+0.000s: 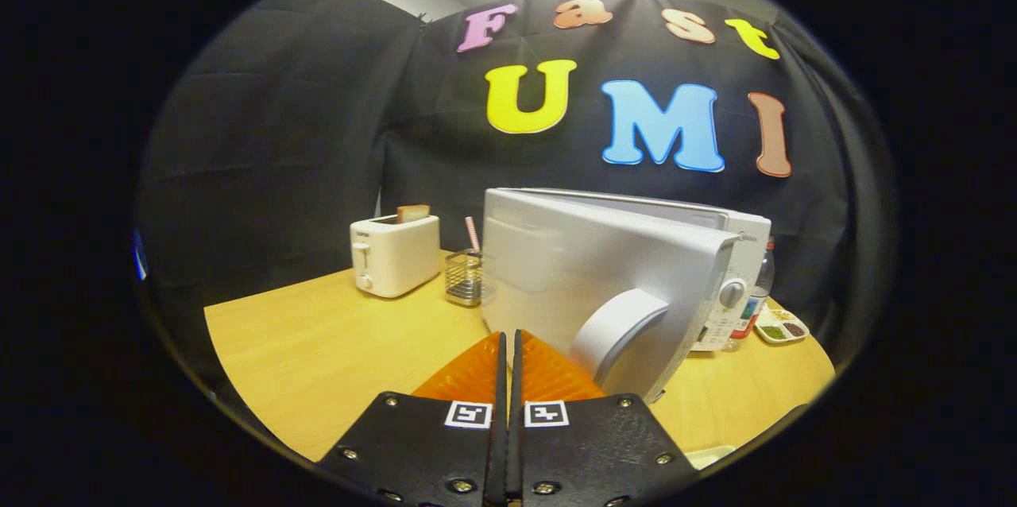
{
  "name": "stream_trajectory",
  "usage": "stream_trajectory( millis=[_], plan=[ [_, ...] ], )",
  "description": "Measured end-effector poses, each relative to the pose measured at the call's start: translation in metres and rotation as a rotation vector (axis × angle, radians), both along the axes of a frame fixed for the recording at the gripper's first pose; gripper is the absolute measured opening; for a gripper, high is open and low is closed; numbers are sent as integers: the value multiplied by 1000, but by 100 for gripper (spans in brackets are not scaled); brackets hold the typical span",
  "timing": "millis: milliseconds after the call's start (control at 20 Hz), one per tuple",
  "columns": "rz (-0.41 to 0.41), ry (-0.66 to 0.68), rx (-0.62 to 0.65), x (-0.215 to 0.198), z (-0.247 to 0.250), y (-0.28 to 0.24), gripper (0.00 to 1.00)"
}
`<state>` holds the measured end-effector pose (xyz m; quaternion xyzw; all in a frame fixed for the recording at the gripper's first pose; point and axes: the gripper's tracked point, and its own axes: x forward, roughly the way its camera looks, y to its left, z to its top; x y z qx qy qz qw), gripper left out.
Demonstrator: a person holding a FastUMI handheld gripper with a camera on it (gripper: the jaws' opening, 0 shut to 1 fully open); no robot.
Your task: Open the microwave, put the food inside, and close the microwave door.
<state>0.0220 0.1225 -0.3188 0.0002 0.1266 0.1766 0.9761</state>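
I see one microwave [636, 253], its door [588, 276] swung ajar, one toaster [395, 254], one wire holder [464, 278]; my gripper [508, 336] fingers are pressed together, empty.

Microwave [628, 268] just ahead of the closed jaws — toaster [395, 254] and, apparently, a utensil holder [465, 278] to its left.

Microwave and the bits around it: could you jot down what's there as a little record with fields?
microwave: on the wooden table, door swung part open toward the tool
door handle: just right of the fingertips
tool: fingers together, nothing between them
toaster: left of microwave, slice of bread sticking up
wire holder: between toaster and microwave
small dish: right of microwave
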Motion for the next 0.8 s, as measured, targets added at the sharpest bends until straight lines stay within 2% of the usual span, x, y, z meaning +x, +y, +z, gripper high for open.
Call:
stream_trajectory(
  millis=[350, 800],
  plan=[
    [-143, -69, -84, 55, 1, -72, 1],
    [-271, -47, -71, 127, -13, -112, 1]
  ],
)
